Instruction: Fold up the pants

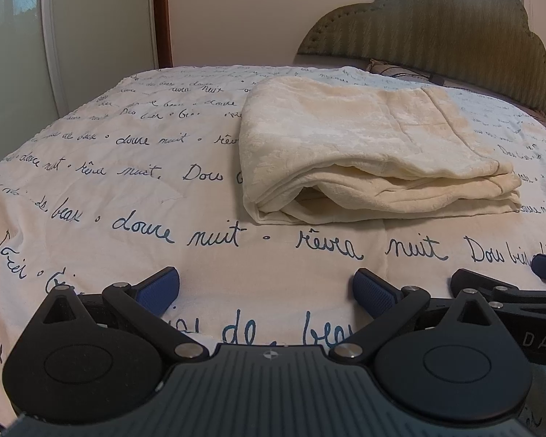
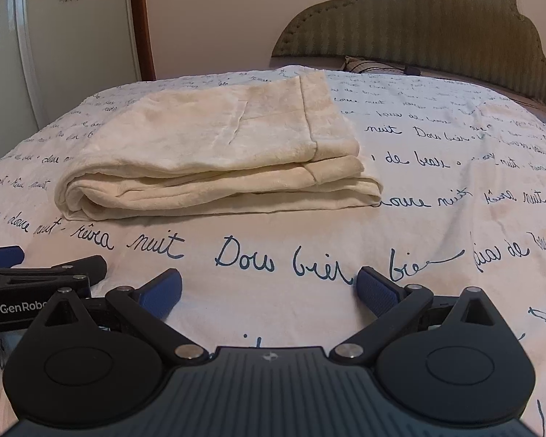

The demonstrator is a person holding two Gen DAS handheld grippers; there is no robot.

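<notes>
Clearly the fold looks finished, judging by the stack. At far left a white wardrobe door [image 1: 14, 47] stands beside the bed. The left gripper [image 1: 266, 290] hovers low with its blue pads spread apart, holding nothing. Ahead of it and slightly right, the cream plush folded pants [image 1: 367, 153] lie in a layered rectangle on the white bedspread printed with blue script [image 1: 127, 189], long axis running left to right, rolled fold at the left end. The right gripper [image 2: 269, 288] is likewise spread and empty; the pants lie ahead-left of it. Which gripper is nearer is hard to tell through the fisheye. A green scalloped padded headboard [image 2: 418, 25] rises behind.
</notes>
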